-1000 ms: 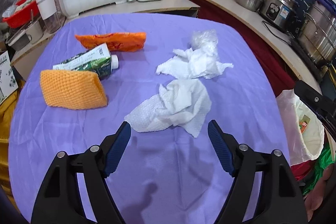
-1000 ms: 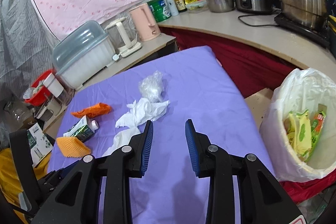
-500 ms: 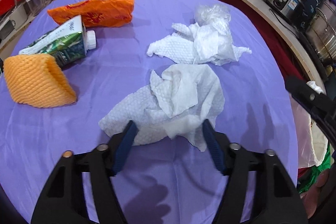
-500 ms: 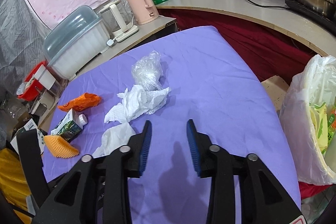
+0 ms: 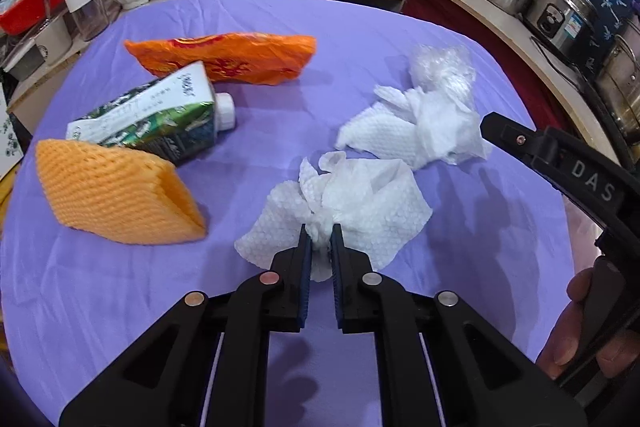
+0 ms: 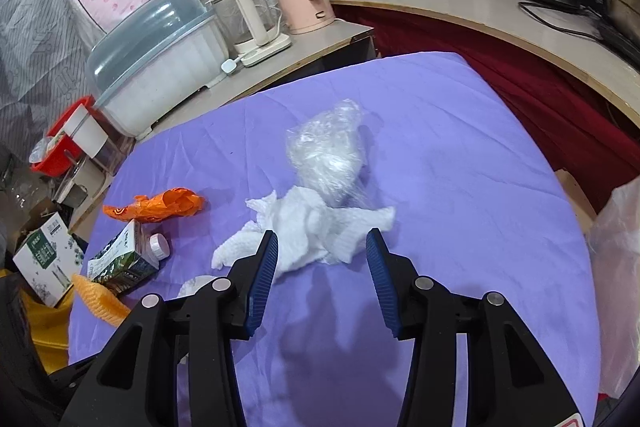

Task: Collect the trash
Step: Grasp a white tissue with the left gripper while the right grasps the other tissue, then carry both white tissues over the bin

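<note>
A purple cloth (image 5: 360, 27) is spread over the whole table. In the left wrist view, a white paper towel (image 5: 372, 203) lies in the middle of the frame, and its bunched near edge is pinched between the blue pads of the left gripper (image 5: 320, 247), whose jaws have just been closing. At the left, an orange foam net (image 5: 112, 199), a green carton (image 5: 152, 123) and an orange wrapper (image 5: 232, 57) are seen. In the right wrist view, the right gripper (image 6: 322, 267) is held half open, its jaws having just been opening, with nothing gripped. A second paper towel (image 6: 304, 227) lies just above its tips, and a clear plastic wad (image 6: 328, 151) is touching that towel's upper edge.
</note>
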The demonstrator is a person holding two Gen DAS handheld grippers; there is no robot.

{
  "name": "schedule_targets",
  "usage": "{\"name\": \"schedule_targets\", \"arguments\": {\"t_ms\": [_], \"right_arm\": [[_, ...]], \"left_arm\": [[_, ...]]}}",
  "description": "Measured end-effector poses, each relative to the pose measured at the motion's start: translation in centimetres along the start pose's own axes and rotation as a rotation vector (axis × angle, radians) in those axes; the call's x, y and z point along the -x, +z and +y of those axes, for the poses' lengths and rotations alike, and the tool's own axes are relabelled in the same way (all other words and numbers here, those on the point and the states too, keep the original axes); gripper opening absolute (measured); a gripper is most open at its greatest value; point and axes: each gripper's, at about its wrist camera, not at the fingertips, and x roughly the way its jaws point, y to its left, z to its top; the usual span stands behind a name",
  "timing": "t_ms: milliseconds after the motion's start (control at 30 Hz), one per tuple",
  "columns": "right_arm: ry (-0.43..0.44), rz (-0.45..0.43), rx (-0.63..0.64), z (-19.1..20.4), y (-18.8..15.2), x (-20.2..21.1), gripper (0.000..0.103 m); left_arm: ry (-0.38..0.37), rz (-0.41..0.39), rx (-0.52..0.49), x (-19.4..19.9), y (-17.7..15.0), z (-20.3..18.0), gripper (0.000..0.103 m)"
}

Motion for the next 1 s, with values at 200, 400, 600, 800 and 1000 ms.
{"name": "schedule_targets", "arguments": {"t_ms": [200, 400, 600, 800, 1000], "right_arm": [[-0.002, 0.032, 0.022, 1.2, 0.1, -2.7, 0.045], [-0.002, 0.078, 0.022, 1.2, -0.7, -4.7, 0.023], [0.019, 0.077, 0.017, 1.1, -1.0, -3.3, 0.006], [0.031, 0.024, 0.016, 1.1, -0.6, 0.8, 0.006], [0.043, -0.046, 0.010, 0.4, -0.4, 6.0, 0.006]], "left_arm": [[0.012, 0.010, 0.025, -0.7, 1.0, 1.4, 0.009], [0.014, 0.026, 0.034, -1.5, 1.1, 1.7, 0.009], [0.018, 0.014, 0.025, -0.8, 0.9, 1.2, 0.009], [0.008, -0.013, 0.014, 1.3, 0.4, 0.1, 0.009], [-0.011, -0.057, -0.010, 4.4, -0.2, -1.5, 0.009]]}}
